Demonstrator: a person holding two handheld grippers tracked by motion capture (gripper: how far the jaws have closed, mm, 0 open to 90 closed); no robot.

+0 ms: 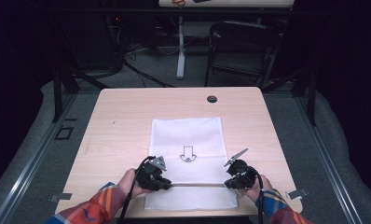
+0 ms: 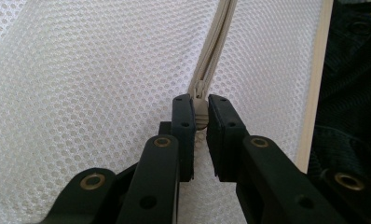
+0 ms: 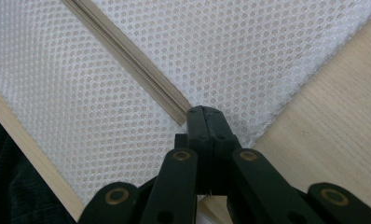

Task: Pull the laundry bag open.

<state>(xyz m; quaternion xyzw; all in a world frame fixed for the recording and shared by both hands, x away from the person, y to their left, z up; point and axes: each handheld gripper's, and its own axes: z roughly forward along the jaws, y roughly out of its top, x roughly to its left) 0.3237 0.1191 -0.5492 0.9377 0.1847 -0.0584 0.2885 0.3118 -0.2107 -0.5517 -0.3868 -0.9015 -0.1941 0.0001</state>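
a white mesh bag [image 1: 187, 140] lies flat on the table [image 1: 118, 121], its near edge toward 6 o'clock, with a beige zipper [image 3: 127, 58] running across that end. the left claw [image 2: 200, 135] is closed down on the zipper pull [image 2: 201, 116], the pads pressing it from both sides. the right claw [image 3: 207, 135] is fully shut at the zipper's far end, toward 4 o'clock, apparently pinching the mesh there, though the pinched cloth itself is hidden. the likely trouble is the small pull slipping out if the left claw tugs at an angle. the thin mesh could also bunch or snag in the teeth if the right claw's anchor gives, dragging the whole bag along.
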